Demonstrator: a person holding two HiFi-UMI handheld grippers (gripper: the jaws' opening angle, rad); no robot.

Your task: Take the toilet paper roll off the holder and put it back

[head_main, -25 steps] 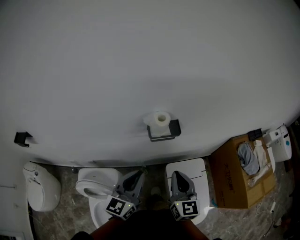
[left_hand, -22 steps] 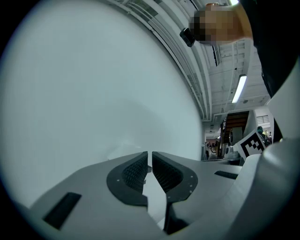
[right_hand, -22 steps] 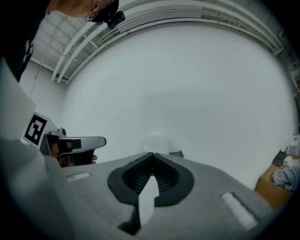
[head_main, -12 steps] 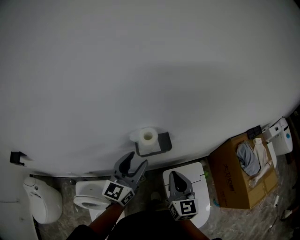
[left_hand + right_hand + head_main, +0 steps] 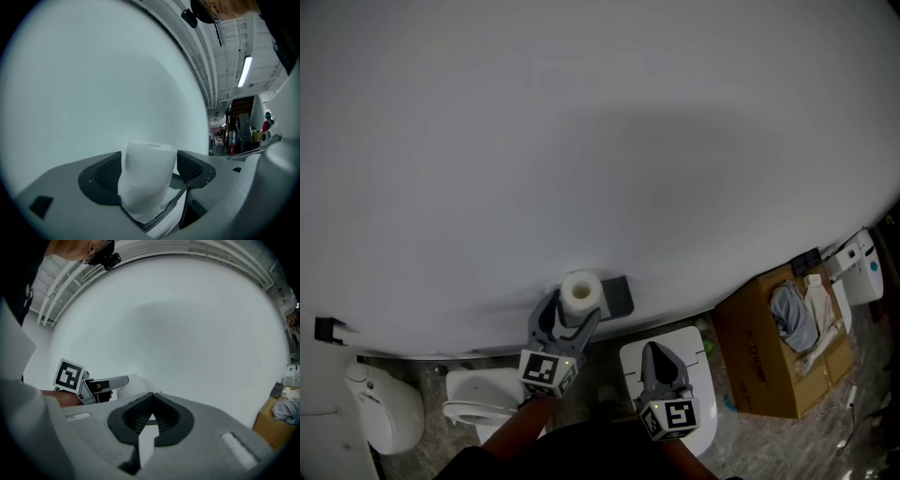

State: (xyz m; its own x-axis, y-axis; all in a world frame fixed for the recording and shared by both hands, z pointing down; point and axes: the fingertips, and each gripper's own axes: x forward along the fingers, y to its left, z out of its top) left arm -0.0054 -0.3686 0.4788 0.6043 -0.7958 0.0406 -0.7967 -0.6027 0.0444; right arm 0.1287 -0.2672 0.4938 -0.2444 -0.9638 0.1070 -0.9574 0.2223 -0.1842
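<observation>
A white toilet paper roll [image 5: 579, 292] stands on end on a dark holder [image 5: 617, 297] fixed to the white wall. My left gripper [image 5: 566, 322] reaches level up to it, one finger on each side of the roll. In the left gripper view the roll [image 5: 146, 180] fills the gap between the dark pads [image 5: 104, 177]; I see no squeeze on the paper. These jaws have just been opening and stand wide. My right gripper [image 5: 662, 360] hangs lower and to the right, away from the roll, with its jaws shut [image 5: 151, 398] on nothing.
Below the holder stands a white toilet with its seat [image 5: 469, 409] and another white lid [image 5: 698, 349]. A cardboard box [image 5: 755, 349] with cloth in it sits at the right. A white vessel [image 5: 382, 419] sits at the left, and a small black bracket [image 5: 328, 328] is on the wall.
My left gripper has gone from low beside the right one up to the roll, and its jaws have gone from shut to wide. The right gripper has barely shifted.
</observation>
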